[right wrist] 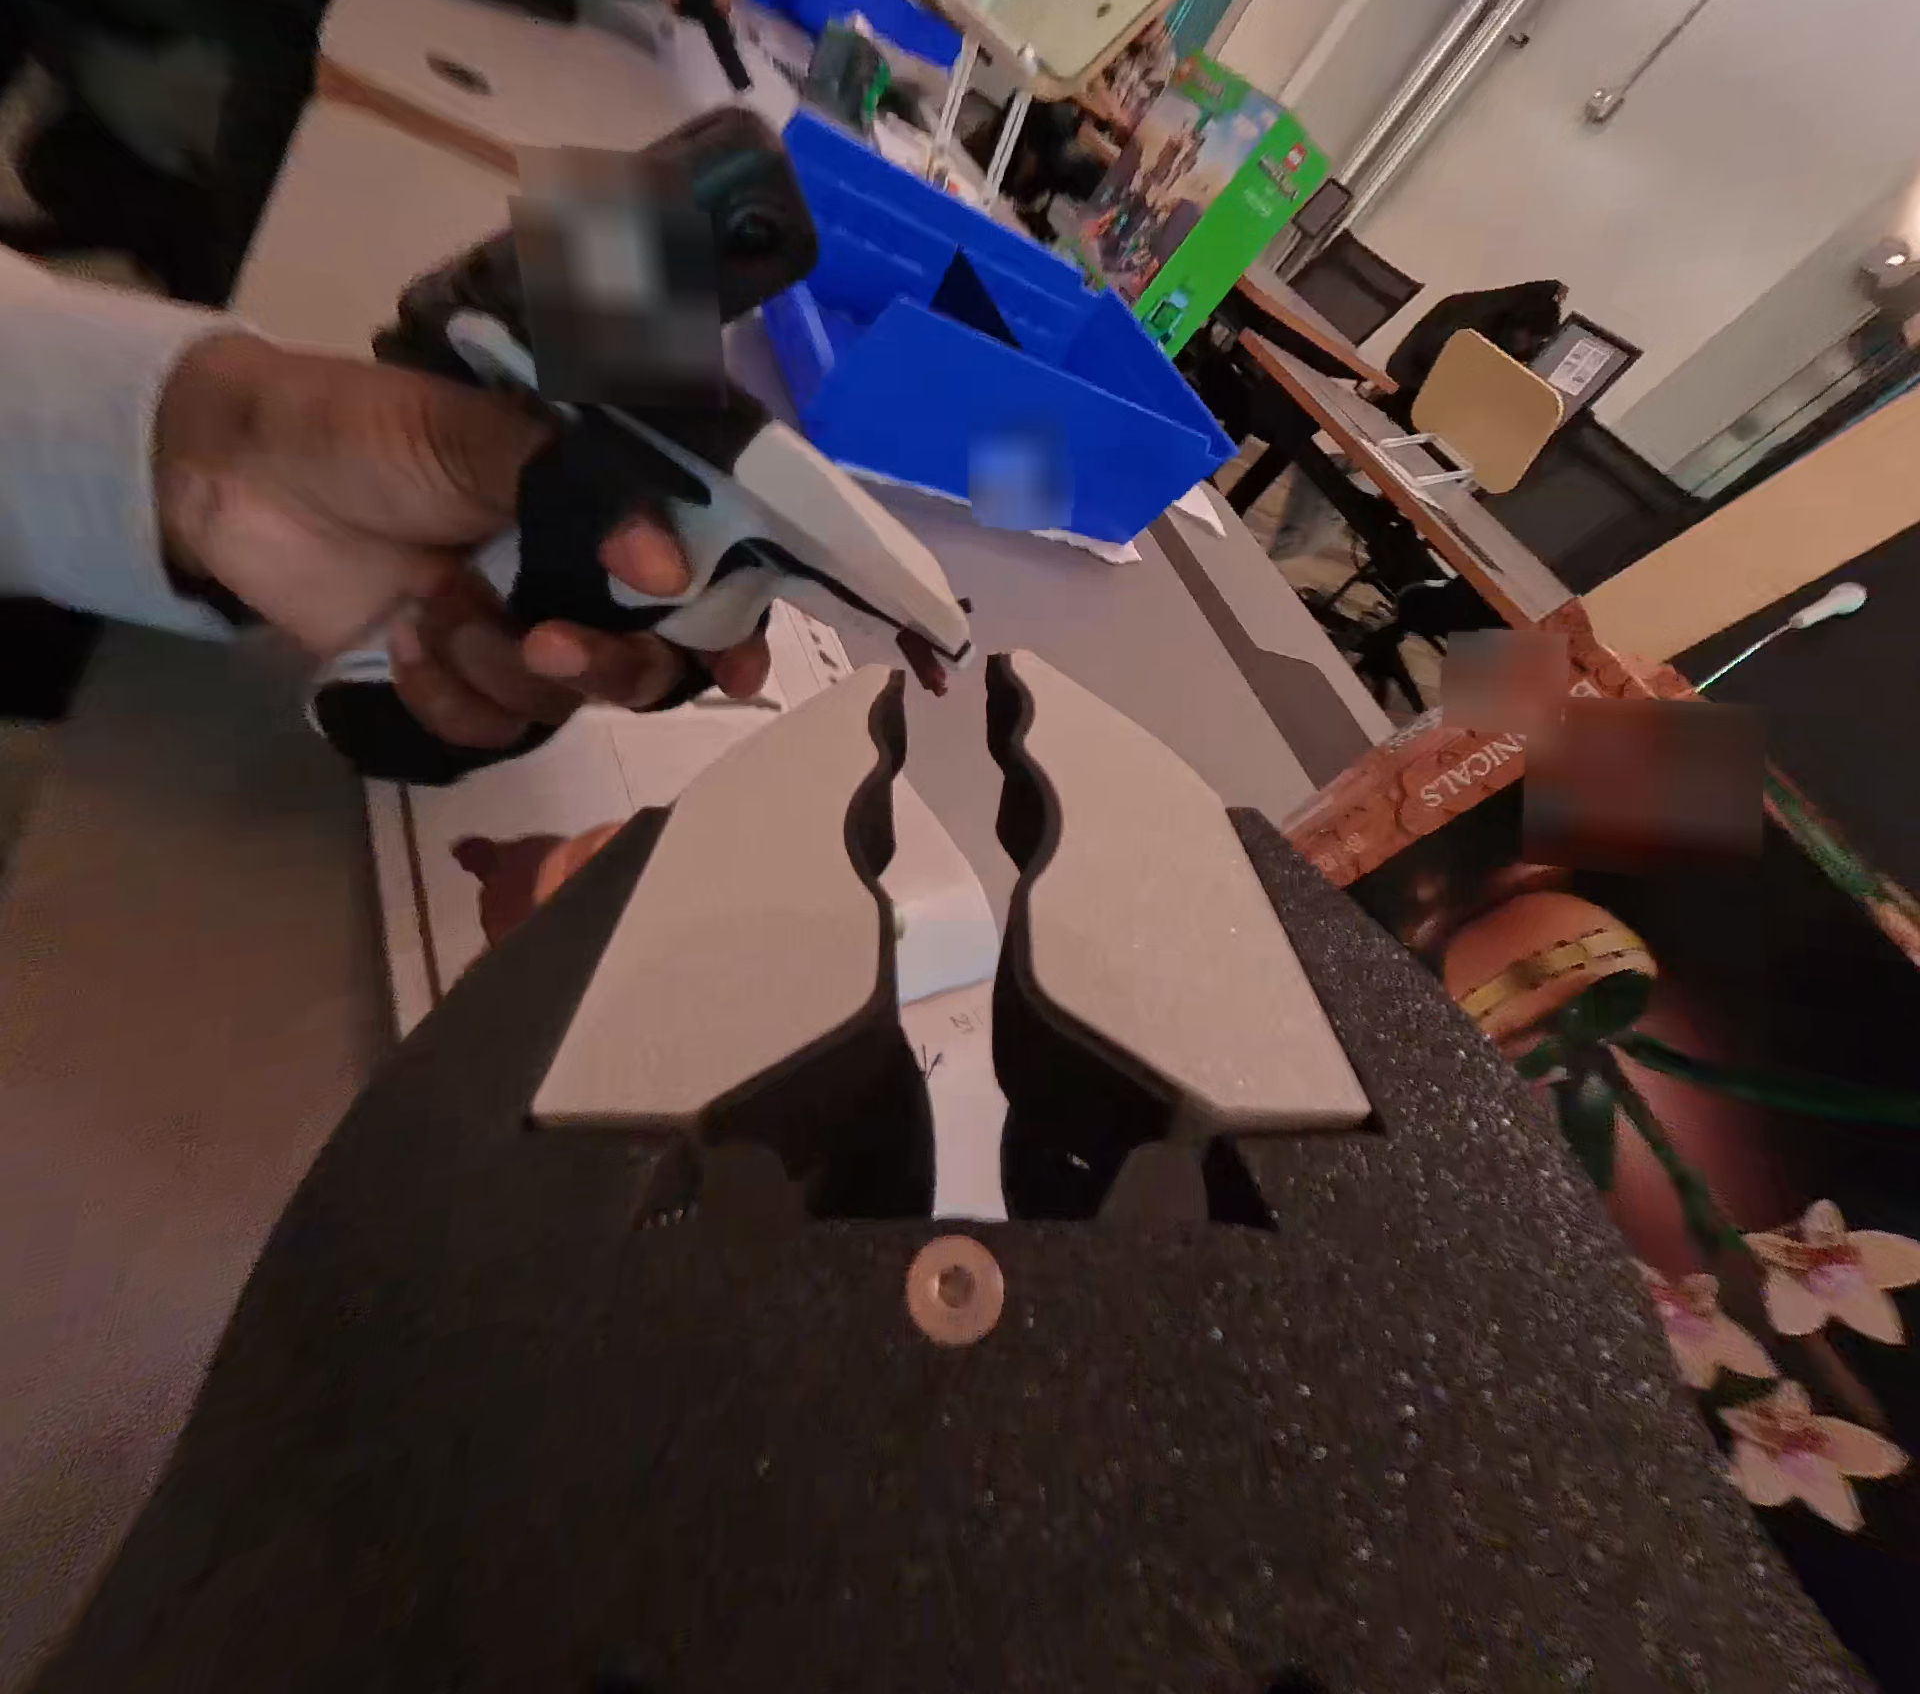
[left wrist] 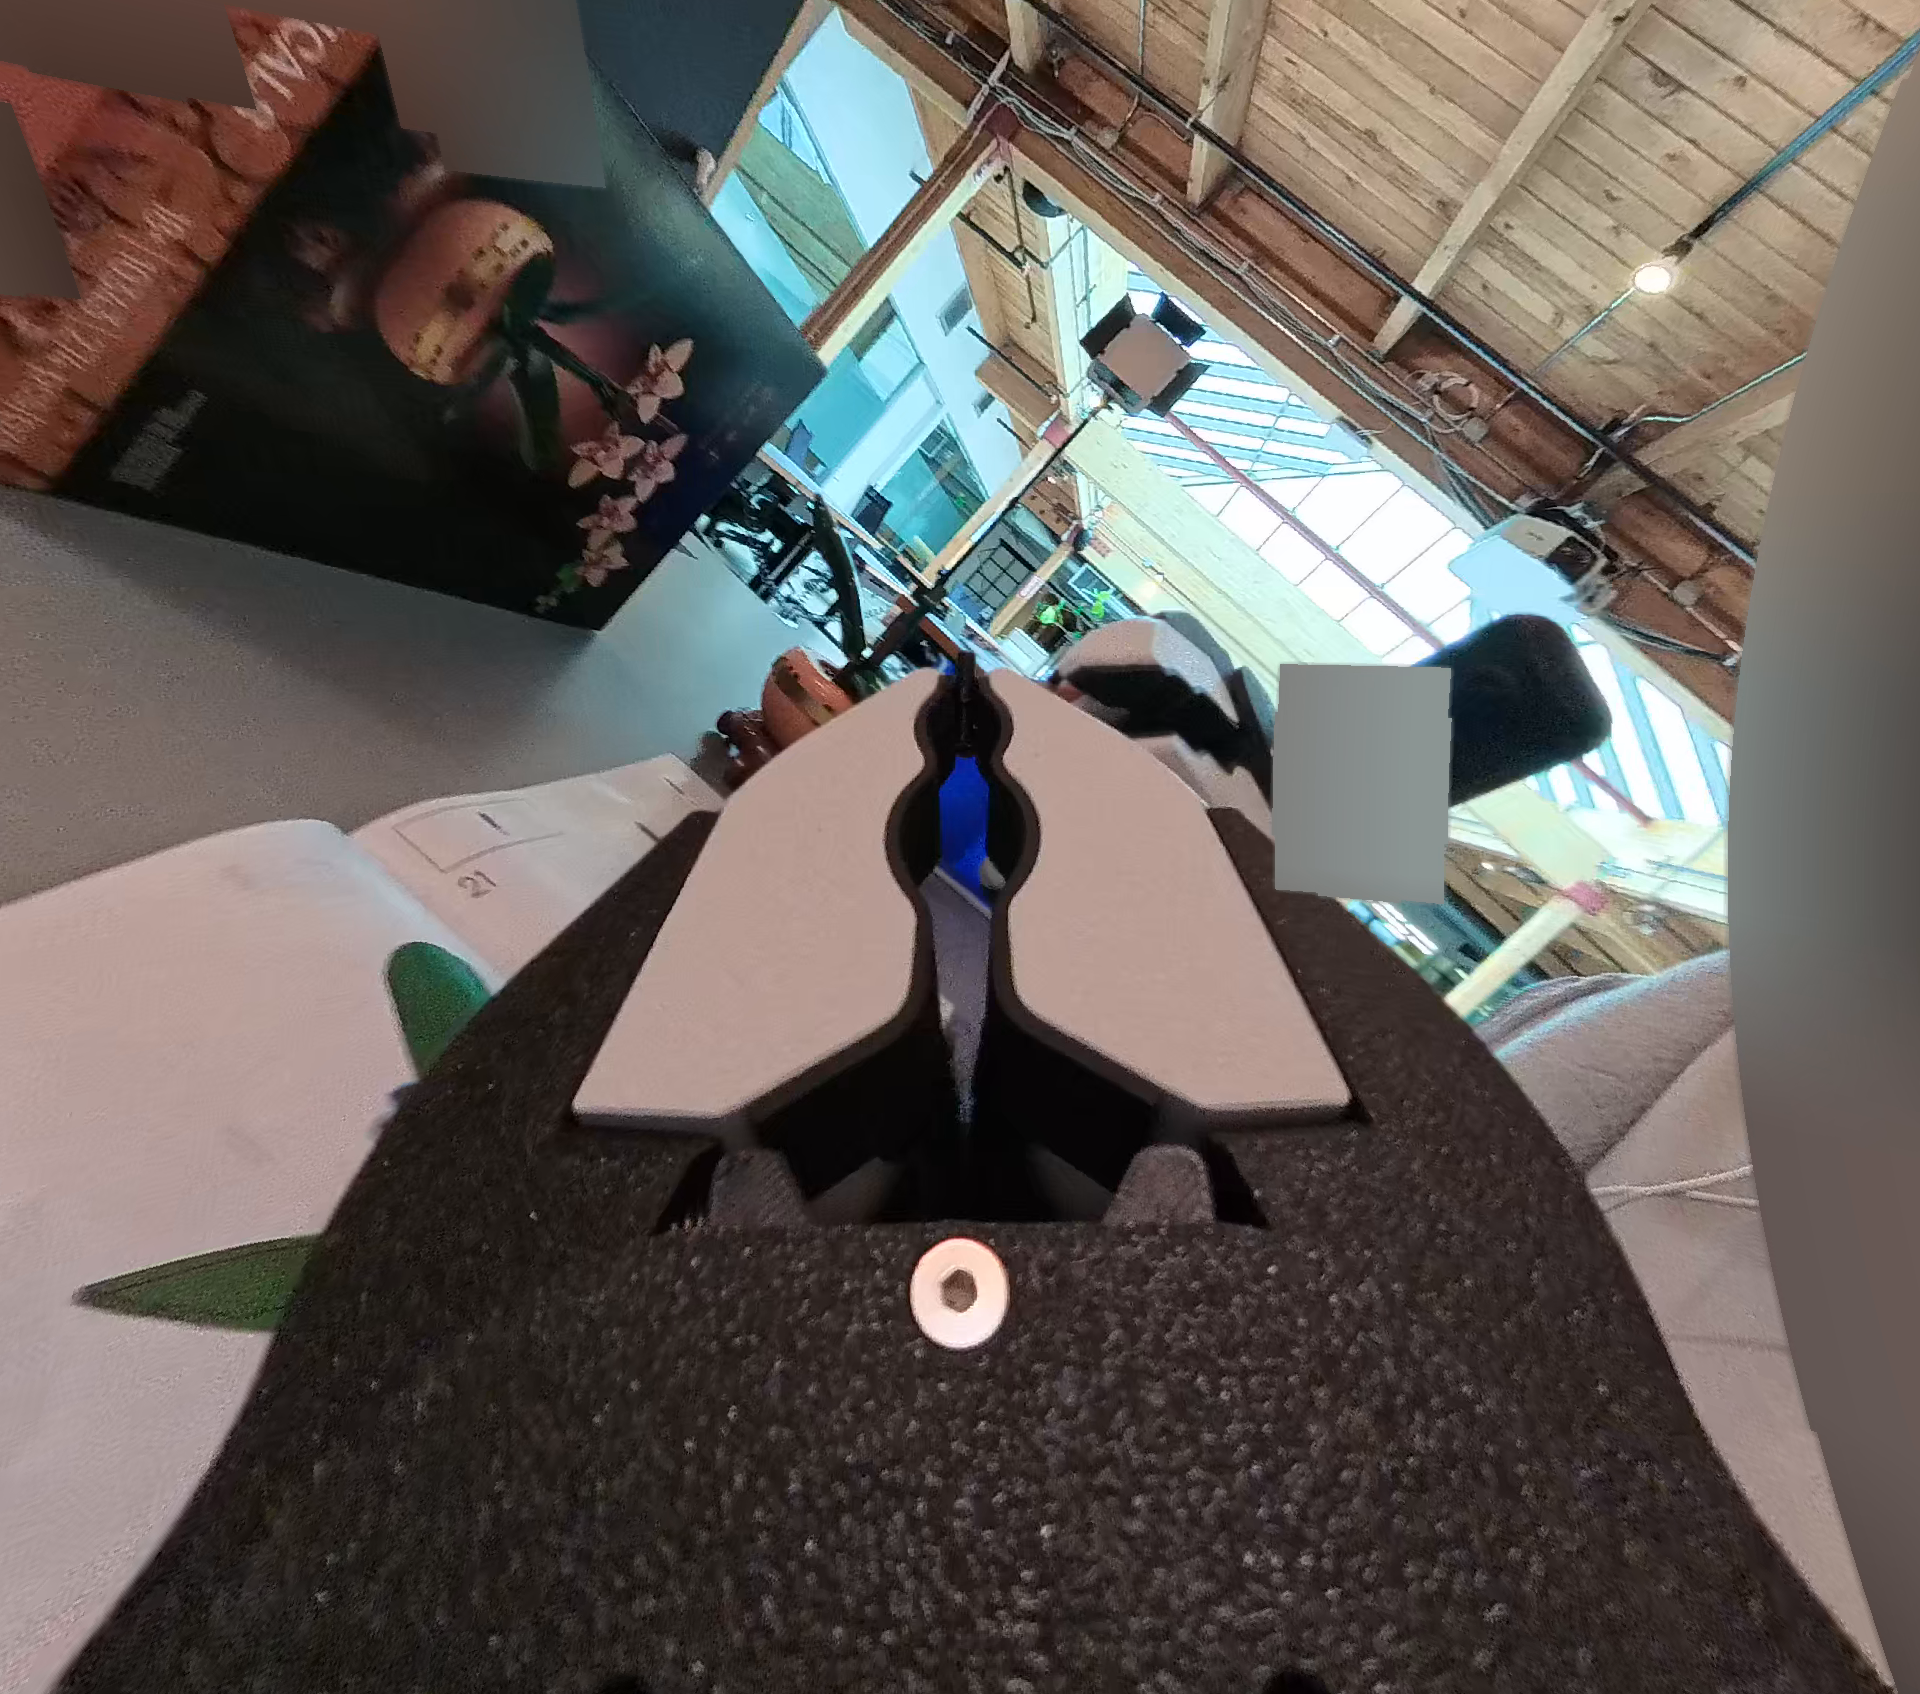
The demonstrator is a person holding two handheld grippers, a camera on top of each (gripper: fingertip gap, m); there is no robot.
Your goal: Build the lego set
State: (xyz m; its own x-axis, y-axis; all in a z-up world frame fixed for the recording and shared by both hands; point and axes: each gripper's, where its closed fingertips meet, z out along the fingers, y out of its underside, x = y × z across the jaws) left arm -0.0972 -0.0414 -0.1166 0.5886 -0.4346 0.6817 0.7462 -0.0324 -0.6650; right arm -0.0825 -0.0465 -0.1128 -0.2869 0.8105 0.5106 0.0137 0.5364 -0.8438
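Observation:
My left gripper (left wrist: 966, 694) is shut on a small thin dark Lego piece (left wrist: 964, 699) pinched at its fingertips and held in the air. In the right wrist view a hand holds that left gripper (right wrist: 951, 642), with the dark piece (right wrist: 925, 659) at its tip. My right gripper (right wrist: 943, 676) is open, and its fingertips sit just below and on either side of that piece without closing on it. The right gripper also shows beyond the left one's tips (left wrist: 1143, 688). A terracotta Lego pot (left wrist: 800, 688) with a green stem stands on the table behind.
The dark Lego set box (left wrist: 416, 356) stands on the grey table, also in the right wrist view (right wrist: 1558, 917). An open instruction booklet (left wrist: 208, 1021) carries green leaf pieces (left wrist: 431, 990). A blue bin (right wrist: 987, 356) sits behind, and a green boxed set (right wrist: 1216, 210) farther back. The grippers are tip to tip, or close to it.

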